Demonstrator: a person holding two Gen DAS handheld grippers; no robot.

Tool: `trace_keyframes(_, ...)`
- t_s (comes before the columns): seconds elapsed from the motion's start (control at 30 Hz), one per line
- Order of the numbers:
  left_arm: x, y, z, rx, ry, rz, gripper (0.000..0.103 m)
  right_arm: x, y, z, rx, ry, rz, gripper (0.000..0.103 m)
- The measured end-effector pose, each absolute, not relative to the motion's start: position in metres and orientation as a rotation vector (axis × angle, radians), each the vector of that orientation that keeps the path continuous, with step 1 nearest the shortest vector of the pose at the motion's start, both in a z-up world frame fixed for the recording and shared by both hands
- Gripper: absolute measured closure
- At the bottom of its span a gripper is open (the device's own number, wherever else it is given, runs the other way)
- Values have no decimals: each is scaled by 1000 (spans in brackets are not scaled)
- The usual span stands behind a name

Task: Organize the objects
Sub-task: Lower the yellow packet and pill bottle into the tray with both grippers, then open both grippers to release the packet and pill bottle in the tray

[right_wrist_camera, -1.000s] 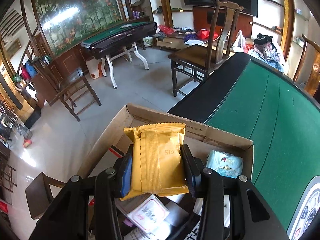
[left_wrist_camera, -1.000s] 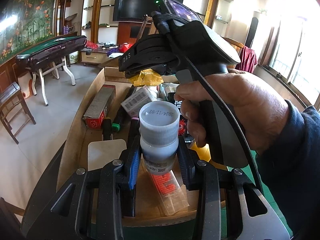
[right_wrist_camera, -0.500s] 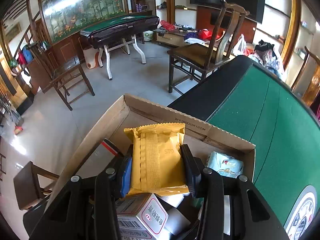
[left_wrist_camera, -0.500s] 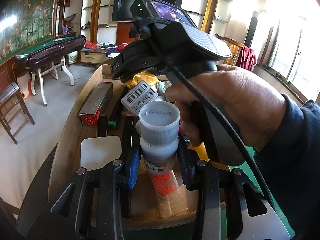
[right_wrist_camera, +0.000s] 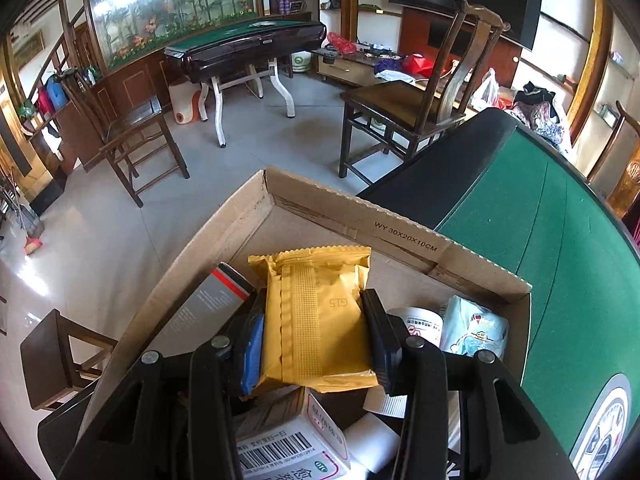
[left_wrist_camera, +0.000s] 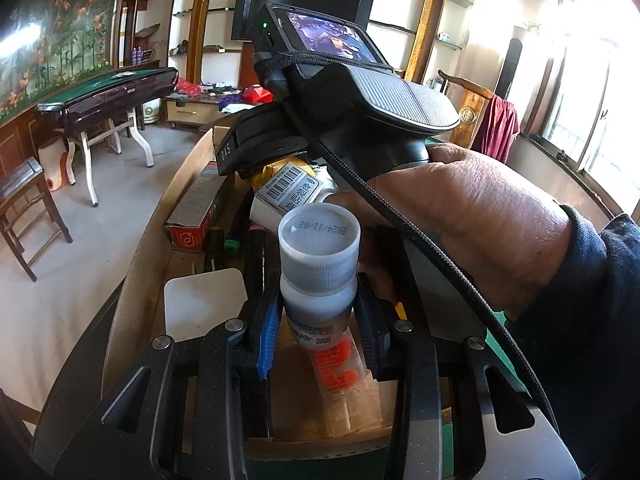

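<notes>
Green felt table (right_wrist_camera: pixel 520 248) with a black rim carries an open brown cardboard box (right_wrist_camera: pixel 360 220) filled with packaged goods. Right gripper (right_wrist_camera: pixel 316 332), held in the person's hand (left_wrist_camera: pixel 460 216), hangs over the box; its jaws are clamped on a yellow foil snack packet (right_wrist_camera: pixel 316 316), which stands upright between the pads above a white barcoded carton (right_wrist_camera: pixel 288 444). Left gripper (left_wrist_camera: pixel 316 312) is clamped on a small white plastic bottle with a ribbed cap (left_wrist_camera: pixel 319 256), gripped below the cap, over the box's near end.
</notes>
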State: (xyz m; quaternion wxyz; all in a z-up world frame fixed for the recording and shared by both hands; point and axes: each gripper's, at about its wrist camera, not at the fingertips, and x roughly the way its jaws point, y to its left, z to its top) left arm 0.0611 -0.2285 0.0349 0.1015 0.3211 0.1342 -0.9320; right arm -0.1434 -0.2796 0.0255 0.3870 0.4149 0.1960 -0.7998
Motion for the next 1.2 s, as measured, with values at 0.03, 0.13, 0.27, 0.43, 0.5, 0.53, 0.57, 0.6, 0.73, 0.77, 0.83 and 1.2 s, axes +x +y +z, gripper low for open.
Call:
trace_keyframes(0.03, 61, -228, 35, 949, 394, -2752, 69, -143, -280, 25, 1055, 502, -2035, 59)
trace_keyframes(0.13, 60, -226, 35, 950, 384, -2747, 69, -142, -280, 25, 1055, 503, -2034, 58)
trace_keyframes(0.27, 61, -225, 34, 948, 374, -2746, 69, -141, -279, 25, 1064, 496, -2039, 58)
trace_keyframes(0.43, 62, -224, 36, 936, 351, -2744, 69, -140, -274, 27, 1077, 447, -2032, 53)
trace_keyframes(0.5, 63, -224, 36, 934, 344, -2743, 68, -139, -271, 28, 1073, 441, -2039, 48)
trace_keyframes(0.53, 63, -223, 36, 935, 342, -2744, 68, -139, -269, 29, 1070, 438, -2040, 46)
trace_keyframes(0.57, 63, -223, 36, 935, 336, -2743, 67, -138, -268, 30, 1064, 434, -2043, 46)
trace_keyframes(0.6, 63, -222, 36, 935, 329, -2742, 66, -138, -266, 32, 1057, 431, -2047, 44)
trace_keyframes(0.73, 63, -221, 36, 925, 318, -2735, 56, -136, -261, 35, 1044, 422, -2054, 40)
trace_keyframes(0.77, 64, -221, 36, 922, 315, -2734, 54, -136, -260, 36, 1040, 416, -2057, 39)
trace_keyframes(0.83, 65, -221, 37, 916, 310, -2734, 52, -135, -257, 39, 1033, 399, -2061, 38)
trace_keyframes(1.2, 68, -215, 45, 878, 285, -2737, 43, -130, -234, 60, 976, 315, -2113, 34)
